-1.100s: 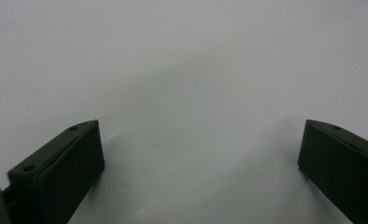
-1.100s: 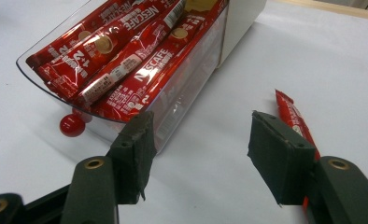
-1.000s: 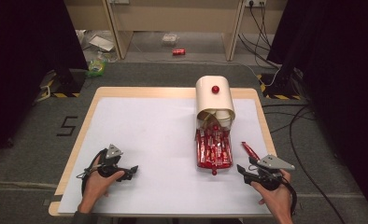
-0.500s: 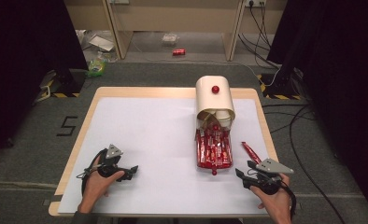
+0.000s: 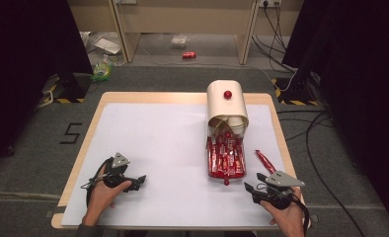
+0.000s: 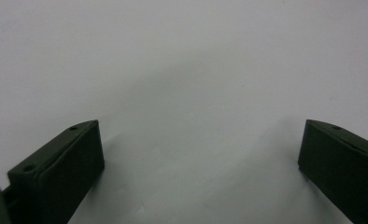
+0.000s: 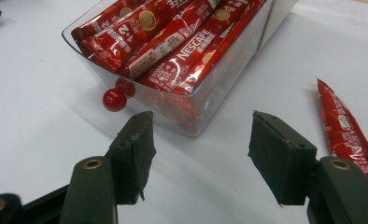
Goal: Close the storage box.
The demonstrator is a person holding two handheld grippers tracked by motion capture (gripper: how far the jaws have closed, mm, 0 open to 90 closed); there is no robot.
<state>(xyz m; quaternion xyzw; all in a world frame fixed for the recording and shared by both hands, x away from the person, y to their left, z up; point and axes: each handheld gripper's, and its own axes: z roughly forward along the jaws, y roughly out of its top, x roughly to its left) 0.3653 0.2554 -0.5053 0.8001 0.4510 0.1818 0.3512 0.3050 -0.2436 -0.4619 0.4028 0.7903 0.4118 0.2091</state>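
Drawer (image 7: 210, 100) of sachets (image 7: 182, 51) fronts right gripper (image 7: 198, 154); stray sachet (image 7: 348, 128) beside.

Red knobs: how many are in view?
2. One red knob sits on top of the cream dispenser; the other is on the front of the clear drawer of sachets. Others may be hidden.

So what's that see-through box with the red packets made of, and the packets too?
The see-through box looks like clear hard plastic: you can see the packets through its smooth, shiny wall. The red packets look like glossy foil or plastic film, since they crinkle and glint. The loose packet beside it looks the same.
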